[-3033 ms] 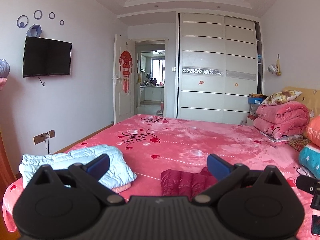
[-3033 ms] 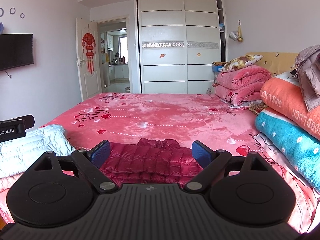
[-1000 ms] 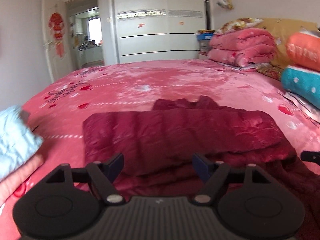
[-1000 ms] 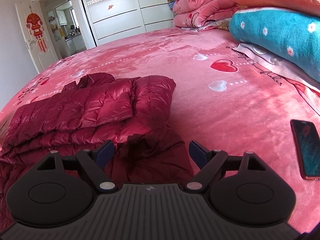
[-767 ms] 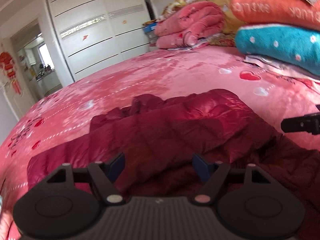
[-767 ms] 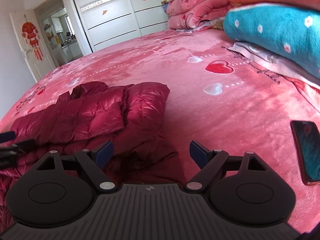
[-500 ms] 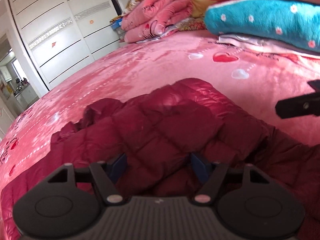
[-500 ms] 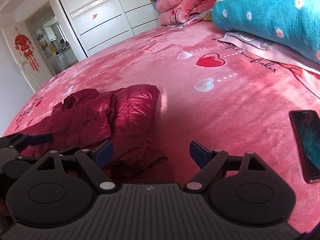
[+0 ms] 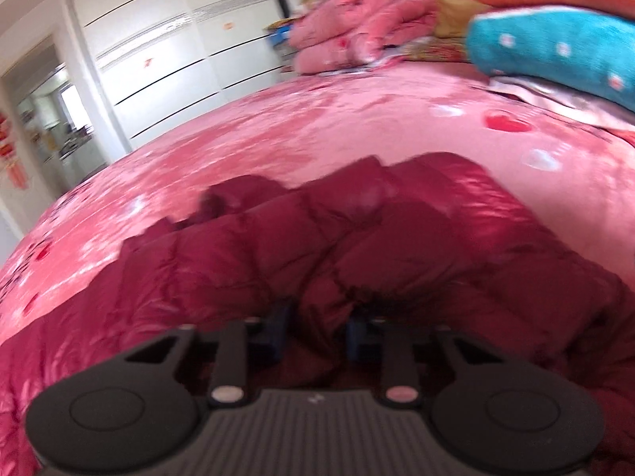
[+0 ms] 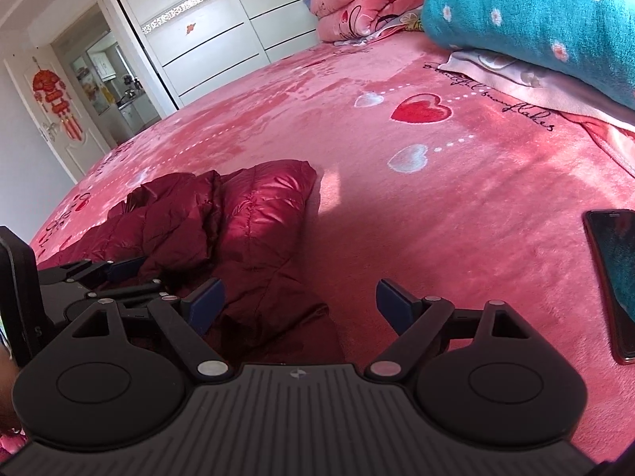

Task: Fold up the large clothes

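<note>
Two grippers at jacket (image 9: 301, 261): left gripper (image 9: 315, 331) clenched on fold; right gripper (image 10: 299, 303) spread wide beside jacket; phone (image 10: 617, 273) well right.

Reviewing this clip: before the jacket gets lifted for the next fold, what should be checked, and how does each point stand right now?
1. Left gripper closed on the jacket: ok, fingers pinch a bunched fold.
2. Right gripper holding fabric: not ok, open, only its left finger at the jacket's edge.
3. Phone clear of the jacket: ok, apart on the bedspread.
4. Blanket stack clear: ok, well beyond.
5. Grip depth, layers caught: cannot tell, view blurred.
</note>
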`<state>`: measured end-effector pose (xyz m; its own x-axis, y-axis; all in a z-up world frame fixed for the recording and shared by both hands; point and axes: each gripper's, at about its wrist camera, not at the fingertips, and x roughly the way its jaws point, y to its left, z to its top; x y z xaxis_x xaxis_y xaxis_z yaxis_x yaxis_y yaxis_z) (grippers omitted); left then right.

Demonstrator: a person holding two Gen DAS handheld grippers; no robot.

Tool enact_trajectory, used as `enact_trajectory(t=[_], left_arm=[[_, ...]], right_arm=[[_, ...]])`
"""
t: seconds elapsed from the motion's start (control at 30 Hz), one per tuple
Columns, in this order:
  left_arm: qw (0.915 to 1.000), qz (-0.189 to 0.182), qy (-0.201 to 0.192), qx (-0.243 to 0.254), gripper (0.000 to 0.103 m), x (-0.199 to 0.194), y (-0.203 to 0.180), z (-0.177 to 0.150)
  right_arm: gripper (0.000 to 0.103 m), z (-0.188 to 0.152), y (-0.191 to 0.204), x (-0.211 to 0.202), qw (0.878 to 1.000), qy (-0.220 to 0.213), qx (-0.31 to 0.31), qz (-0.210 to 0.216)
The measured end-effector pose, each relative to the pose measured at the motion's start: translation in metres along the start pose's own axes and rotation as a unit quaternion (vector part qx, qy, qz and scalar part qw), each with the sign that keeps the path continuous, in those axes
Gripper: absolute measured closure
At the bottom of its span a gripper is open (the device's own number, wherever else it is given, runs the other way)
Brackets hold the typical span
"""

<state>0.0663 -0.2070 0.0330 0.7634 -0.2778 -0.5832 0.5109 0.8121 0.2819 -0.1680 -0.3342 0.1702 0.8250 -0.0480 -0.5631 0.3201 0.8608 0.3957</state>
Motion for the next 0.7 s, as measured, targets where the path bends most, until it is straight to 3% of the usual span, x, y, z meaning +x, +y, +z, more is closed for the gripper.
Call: enact_trajectory(t=[0.2,0.4,0.57,0.7], left_arm=[[0.9911,0.111,0.023,-0.069,0.088,0.001,0.077,-0.010],[0.9656,0.221,0.074,-0.116,0.088,-0.013,0.170,-0.052],[0.9462,0.267,0.096,-0.156,0.086,-0.038,0.220,-0.088],[0.9430,0.266,0.096,-0.175,0.086,-0.057,0.234,-0.105]], right_arm=[[0.000,0.001,0.012,0.011,0.999,0.003,-0.032,0.006],[0.000,-0.002,0.036,0.025,0.995,0.016,-0.090,0.037],[0.000,-0.010,0.068,0.038,0.987,0.022,-0.149,0.060],[0.000,-0.018,0.095,0.048,0.977,0.020,-0.201,0.063]])
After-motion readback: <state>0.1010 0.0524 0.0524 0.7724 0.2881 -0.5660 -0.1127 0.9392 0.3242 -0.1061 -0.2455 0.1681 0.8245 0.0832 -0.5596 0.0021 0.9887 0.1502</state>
